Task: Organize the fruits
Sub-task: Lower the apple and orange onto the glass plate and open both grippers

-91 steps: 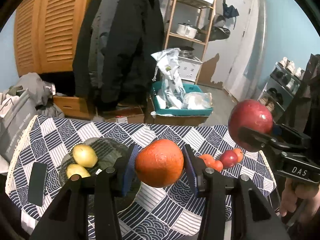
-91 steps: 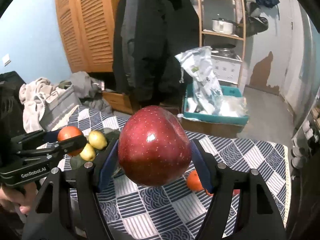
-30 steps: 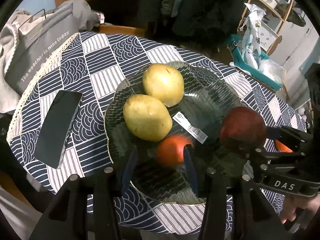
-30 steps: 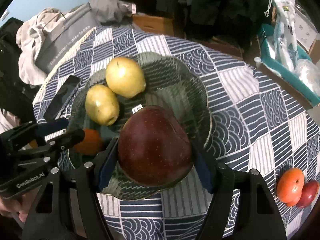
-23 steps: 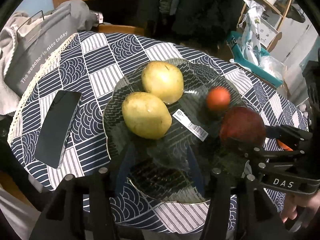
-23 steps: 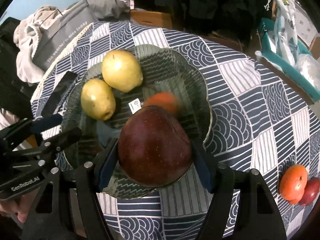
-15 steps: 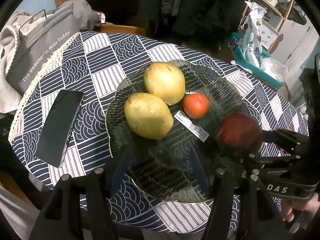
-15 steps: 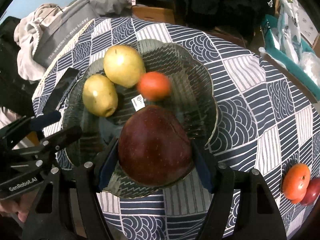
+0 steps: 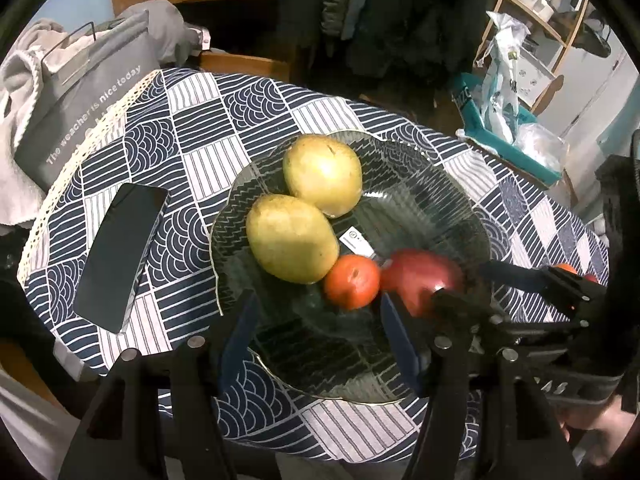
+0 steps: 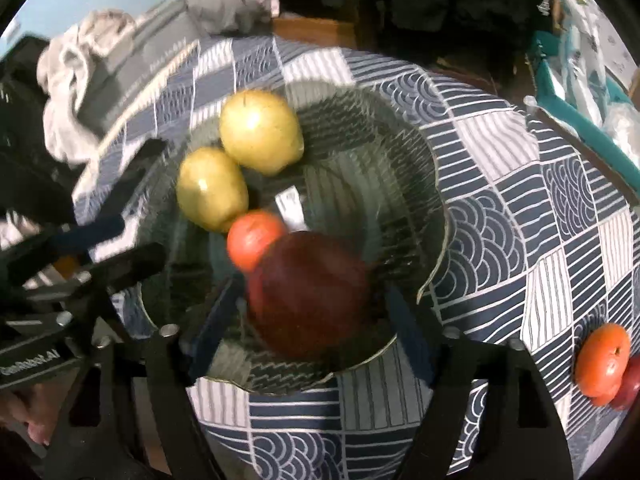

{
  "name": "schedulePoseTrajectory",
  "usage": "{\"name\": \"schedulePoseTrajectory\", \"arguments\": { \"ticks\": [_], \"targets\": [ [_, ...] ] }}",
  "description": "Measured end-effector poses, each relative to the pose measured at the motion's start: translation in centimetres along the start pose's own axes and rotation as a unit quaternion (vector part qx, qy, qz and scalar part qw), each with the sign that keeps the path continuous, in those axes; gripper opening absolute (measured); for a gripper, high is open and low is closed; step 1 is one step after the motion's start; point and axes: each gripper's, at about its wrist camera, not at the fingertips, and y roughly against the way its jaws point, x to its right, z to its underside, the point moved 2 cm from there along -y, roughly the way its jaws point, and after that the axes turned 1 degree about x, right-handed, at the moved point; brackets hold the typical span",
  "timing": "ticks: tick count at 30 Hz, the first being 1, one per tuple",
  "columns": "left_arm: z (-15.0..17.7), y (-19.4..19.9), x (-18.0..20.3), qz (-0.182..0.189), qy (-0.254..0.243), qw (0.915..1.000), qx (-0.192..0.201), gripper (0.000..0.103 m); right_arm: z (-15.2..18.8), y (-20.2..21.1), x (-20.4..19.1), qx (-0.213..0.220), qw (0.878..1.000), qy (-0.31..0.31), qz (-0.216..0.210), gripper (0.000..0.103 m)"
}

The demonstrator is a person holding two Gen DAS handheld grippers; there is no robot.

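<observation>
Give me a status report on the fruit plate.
Left claw open, empty. Right claw around red apple, grip unclear. Orange and two pears on glass plate.

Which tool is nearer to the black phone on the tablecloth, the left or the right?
Left. The left tool hangs over the plate edge beside the phone; the right tool is across the plate, around the red apple.

We see the near-left part of the glass plate (image 9: 460, 204) crowded: two pears (image 9: 292, 238) touch, and an orange fruit (image 9: 352, 282) sits against the nearer pear and the red apple (image 10: 312, 296). The plate's far-right half is bare glass, open to us from above. Left of the plate a phone (image 9: 120, 256) lies on the tabletop (image 9: 256, 108). Right of the plate, near the tabletop's edge, more fruit (image 10: 602, 360) lies clustered, with bare cloth between.
</observation>
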Motion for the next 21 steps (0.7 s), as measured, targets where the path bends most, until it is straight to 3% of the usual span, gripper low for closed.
{"name": "schedulePoseTrajectory", "arguments": {
  "ticks": [7, 21],
  "targets": [
    [-0.3, 1.6, 0.8, 0.023, 0.007, 0.9996, 0.015, 0.065, -0.8, 3.2, 1.5, 0.04, 0.999, -0.018, 0.018, 0.081],
    [-1.1, 6.0, 5.2, 0.062, -0.027, 0.9952, 0.071, 0.07, -0.5, 12.6, 3.8, 0.137, 0.984, -0.021, 0.113, 0.081]
  ]
}}
